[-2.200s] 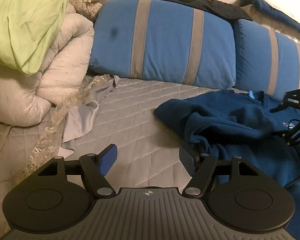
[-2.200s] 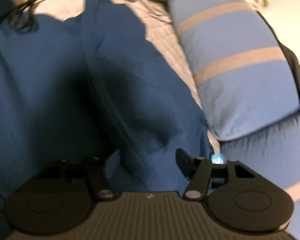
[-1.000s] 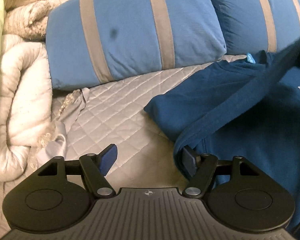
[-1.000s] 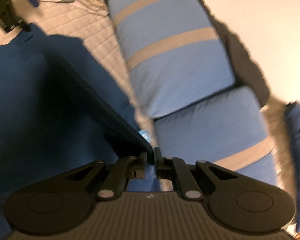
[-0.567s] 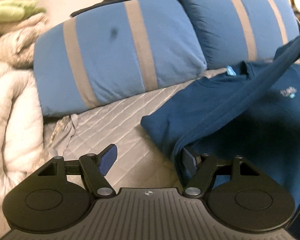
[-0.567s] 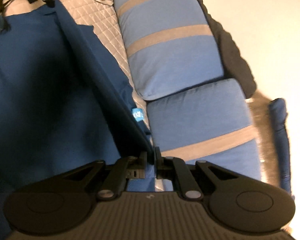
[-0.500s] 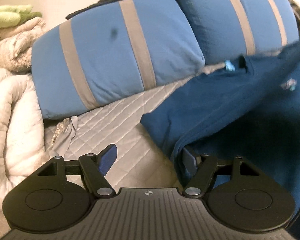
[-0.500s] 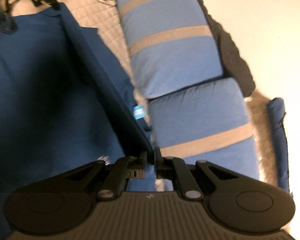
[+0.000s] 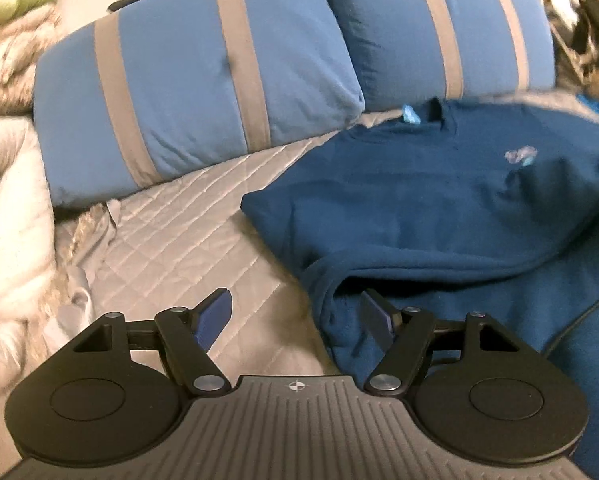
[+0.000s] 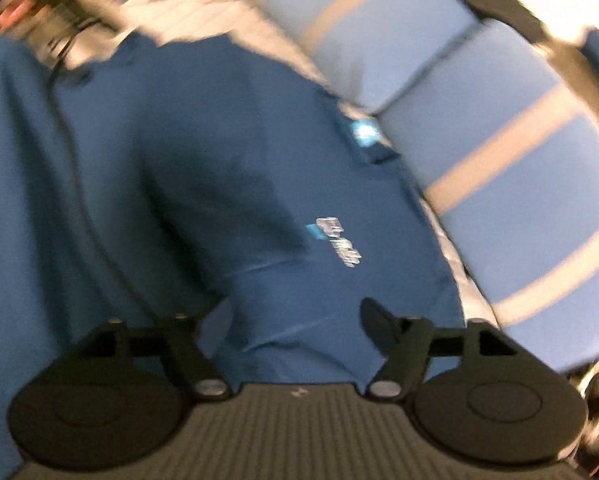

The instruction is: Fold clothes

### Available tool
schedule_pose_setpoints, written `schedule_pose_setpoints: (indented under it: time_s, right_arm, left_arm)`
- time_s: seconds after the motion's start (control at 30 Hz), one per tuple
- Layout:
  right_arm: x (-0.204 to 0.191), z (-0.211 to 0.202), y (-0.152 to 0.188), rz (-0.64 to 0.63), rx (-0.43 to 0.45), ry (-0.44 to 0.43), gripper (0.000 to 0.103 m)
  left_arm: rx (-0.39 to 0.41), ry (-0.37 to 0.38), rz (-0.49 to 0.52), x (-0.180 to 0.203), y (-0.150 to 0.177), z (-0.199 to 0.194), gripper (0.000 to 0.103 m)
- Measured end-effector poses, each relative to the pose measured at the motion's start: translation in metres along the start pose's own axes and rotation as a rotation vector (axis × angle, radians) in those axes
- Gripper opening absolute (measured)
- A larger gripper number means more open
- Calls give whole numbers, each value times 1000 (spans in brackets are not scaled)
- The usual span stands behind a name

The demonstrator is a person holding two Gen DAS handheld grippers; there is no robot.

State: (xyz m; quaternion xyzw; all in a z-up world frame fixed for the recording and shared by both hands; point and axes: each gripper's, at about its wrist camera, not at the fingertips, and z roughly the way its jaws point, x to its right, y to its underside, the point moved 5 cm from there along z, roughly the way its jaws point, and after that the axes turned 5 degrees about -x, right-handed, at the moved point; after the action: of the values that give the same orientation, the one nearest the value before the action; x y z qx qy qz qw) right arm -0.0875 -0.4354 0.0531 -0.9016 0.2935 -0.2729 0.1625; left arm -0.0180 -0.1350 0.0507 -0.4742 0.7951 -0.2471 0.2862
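Observation:
A dark blue fleece sweatshirt (image 9: pixel 439 200) lies on the grey quilted bedcover (image 9: pixel 187 220), chest logo (image 9: pixel 519 156) facing up, collar with a light blue tag (image 9: pixel 410 114) toward the pillows. My left gripper (image 9: pixel 295 316) is open at the sweatshirt's bunched left edge; its right finger (image 9: pixel 375 316) touches the fleece fold. In the blurred right wrist view the sweatshirt (image 10: pixel 219 180) fills the frame with its logo (image 10: pixel 337 244). My right gripper (image 10: pixel 295 320) is open and empty just above it.
Two blue pillows with grey stripes (image 9: pixel 195 92) (image 9: pixel 451 28) line the far edge of the bed. A white duvet (image 9: pixel 7 216) is heaped at the left. A black cable (image 9: pixel 579 316) crosses the sweatshirt's right side.
My right gripper was shut on the sweatshirt's raised sleeve; it has opened and let go, and the sleeve has dropped onto the garment. The left gripper stayed open at the left edge.

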Motion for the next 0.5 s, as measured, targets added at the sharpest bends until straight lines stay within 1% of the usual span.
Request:
schedule_pose_setpoints:
  time_s: [0.07,0.13,0.2,0.37,0.5]
  right_arm:
    - [19,-7,6,101,29,16,95]
    - [38,-13,13,200,58,36,101]
    - [59,-19,19,300,84,51,102]
    - [113,-35,24,501,160,110,103]
    - [161,-61,28,647,255,178,103]
  left_arm:
    - [2,24,-56,-9,-4,-10,70]
    - [14,32,-94,-19,-12,-20,70]
    - [46,18,-123,-29,-26,-34,70]
    - [186,-26,-201,-57,-81,-80,70]
    - [329,-55,-282,-72,-130,-119,72]
